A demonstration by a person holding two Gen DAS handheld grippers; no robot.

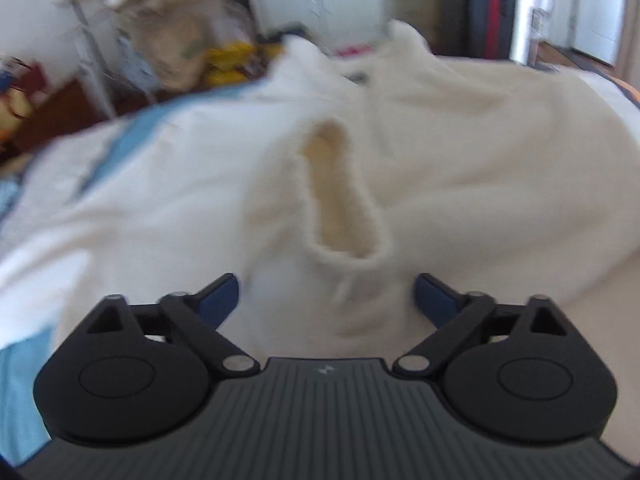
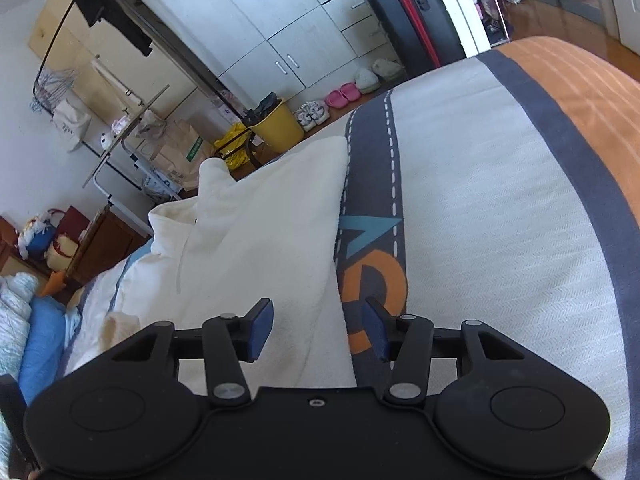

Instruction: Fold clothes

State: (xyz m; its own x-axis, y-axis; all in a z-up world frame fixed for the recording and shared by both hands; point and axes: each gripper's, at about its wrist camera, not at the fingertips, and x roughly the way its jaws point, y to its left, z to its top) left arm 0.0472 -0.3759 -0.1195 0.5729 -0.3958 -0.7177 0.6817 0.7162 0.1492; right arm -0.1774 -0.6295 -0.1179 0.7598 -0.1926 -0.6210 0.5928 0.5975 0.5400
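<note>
Left gripper (image 1: 325,298) jaws apart, nothing pinched, blurred view | right gripper (image 2: 318,330) spread over garment edge, not gripping | cream fleece top (image 1: 420,168) lay mid-frame on bed cover (image 2: 500,220), sleeve opening gaping | only right view showed yellow bin (image 2: 280,122), suitcase (image 2: 412,20)

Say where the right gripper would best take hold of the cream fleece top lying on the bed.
Probably the cream fleece top by its straight edge beside the bedspread's dark stripe, approached from the stripe side: that edge lies flat and exposed, right ahead of the open right gripper.
</note>
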